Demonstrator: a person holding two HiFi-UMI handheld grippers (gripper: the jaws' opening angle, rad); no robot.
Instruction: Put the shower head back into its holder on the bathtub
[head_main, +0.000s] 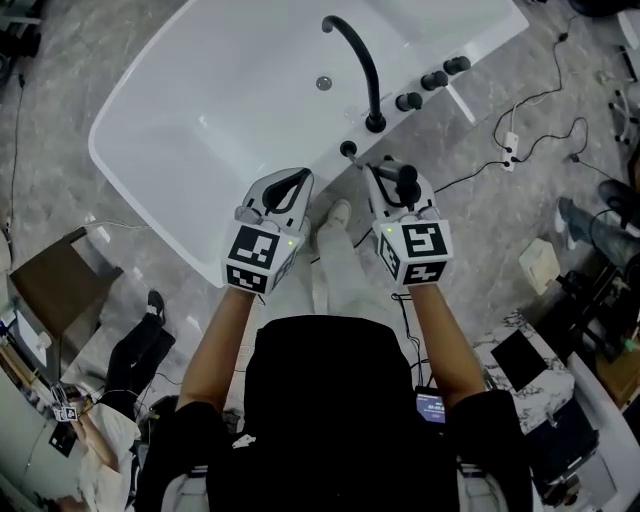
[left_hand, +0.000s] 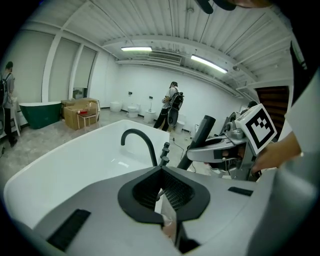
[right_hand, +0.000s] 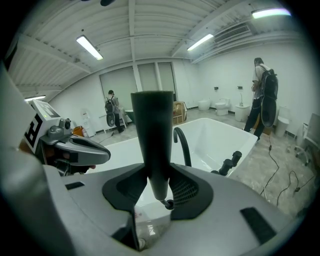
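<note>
Ideally, the shower head (right_hand: 152, 125), clamped in the right tongs (right_hand: 154, 175), was to be lowered straight into the holder (head_main: 348, 149), with the left tongs (left_hand: 161, 174) closed and empty.

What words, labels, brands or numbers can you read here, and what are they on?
No readable text.
Left tool and right tool: square marker patterns only, no letters.
Shower head: no print visible.
Lit screen at the person's waist: too small to read.

A sanitary-ware hall (strip-lit, concrete-floored): white bathtub (head_main: 230, 90), green tub (left_hand: 37, 112), toilets (right_hand: 220, 106) along the wall.
</note>
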